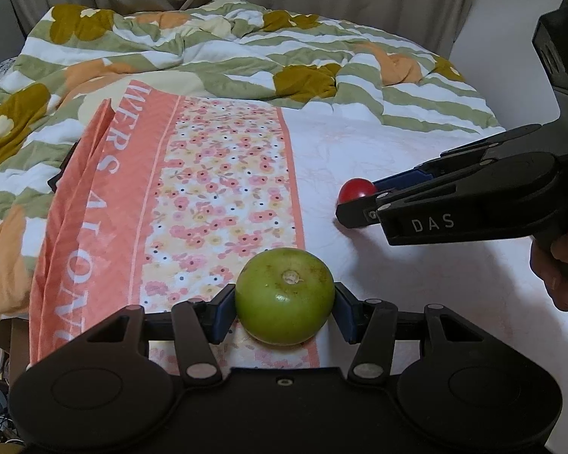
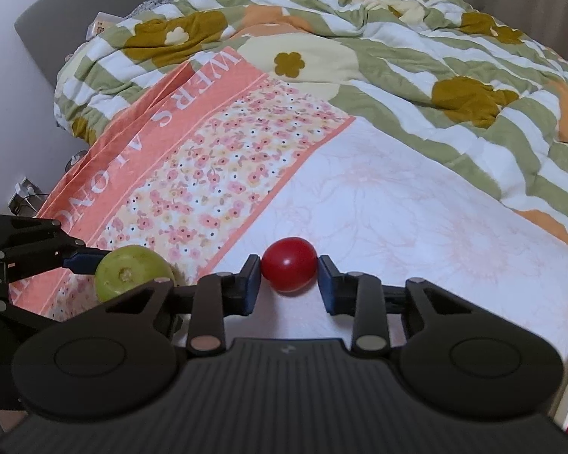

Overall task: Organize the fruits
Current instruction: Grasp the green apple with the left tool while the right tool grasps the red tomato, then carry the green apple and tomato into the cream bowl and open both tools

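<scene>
Two handheld grippers work over a bed w/ a white sheet (image 2: 416, 204). The left gripper (image 1: 284, 300) has its jaws clamped on a green fruit (image 1: 284, 295), blue pads pressed to both sides, stem scar facing up; fruit sits at the near edge of a pink flowered cloth (image 1: 223, 189), right where the cloth meets the white sheet. The right gripper (image 2: 288, 270) has its jaws closed on a small red tomato (image 2: 289, 268), pads touching left & right of it, tomato resting on the white sheet. In the left wrist view the tomato shows to the right of the green fruit & a bit farther off, the two fruits apart, not touching. Part of a hand (image 1: 558, 268) grips the right gripper's handle at the right edge. Beyond the cloth, at the far side of the bed, lies a rumpled green-and-white striped quilt (image 1: 216, 49) w/ mustard & orange flowers
</scene>
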`<state>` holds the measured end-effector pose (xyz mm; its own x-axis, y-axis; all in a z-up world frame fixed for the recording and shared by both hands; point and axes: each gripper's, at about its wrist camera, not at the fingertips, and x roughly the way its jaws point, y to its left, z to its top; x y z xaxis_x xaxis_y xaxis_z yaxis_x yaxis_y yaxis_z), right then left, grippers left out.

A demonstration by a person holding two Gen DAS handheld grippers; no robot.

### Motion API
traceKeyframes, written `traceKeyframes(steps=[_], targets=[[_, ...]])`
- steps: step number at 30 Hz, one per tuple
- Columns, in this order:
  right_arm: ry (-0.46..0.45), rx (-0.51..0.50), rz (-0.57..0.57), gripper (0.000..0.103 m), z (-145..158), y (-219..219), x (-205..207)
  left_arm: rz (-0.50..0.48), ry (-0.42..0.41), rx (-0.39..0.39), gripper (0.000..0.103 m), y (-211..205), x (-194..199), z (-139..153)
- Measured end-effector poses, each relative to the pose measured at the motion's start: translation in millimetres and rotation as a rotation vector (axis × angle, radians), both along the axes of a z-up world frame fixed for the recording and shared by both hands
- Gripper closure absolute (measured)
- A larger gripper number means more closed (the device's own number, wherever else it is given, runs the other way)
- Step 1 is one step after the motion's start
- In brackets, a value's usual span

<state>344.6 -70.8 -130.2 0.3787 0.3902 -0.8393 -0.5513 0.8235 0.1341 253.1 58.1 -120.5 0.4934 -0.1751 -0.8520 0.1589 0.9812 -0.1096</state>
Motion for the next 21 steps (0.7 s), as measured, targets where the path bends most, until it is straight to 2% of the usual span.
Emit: traceKeyframes(steps=[11,21], targets=[[-0.056,0.017,-0.029,0.056,24,-8,-17,-0.011,-0.06,-0.011,0.046,0,-11,20],[-0.135,0.027,-0.139,0.056,67,-42,-66,-0.069,-0.153,-0.024,0.046,-11,-35,55]])
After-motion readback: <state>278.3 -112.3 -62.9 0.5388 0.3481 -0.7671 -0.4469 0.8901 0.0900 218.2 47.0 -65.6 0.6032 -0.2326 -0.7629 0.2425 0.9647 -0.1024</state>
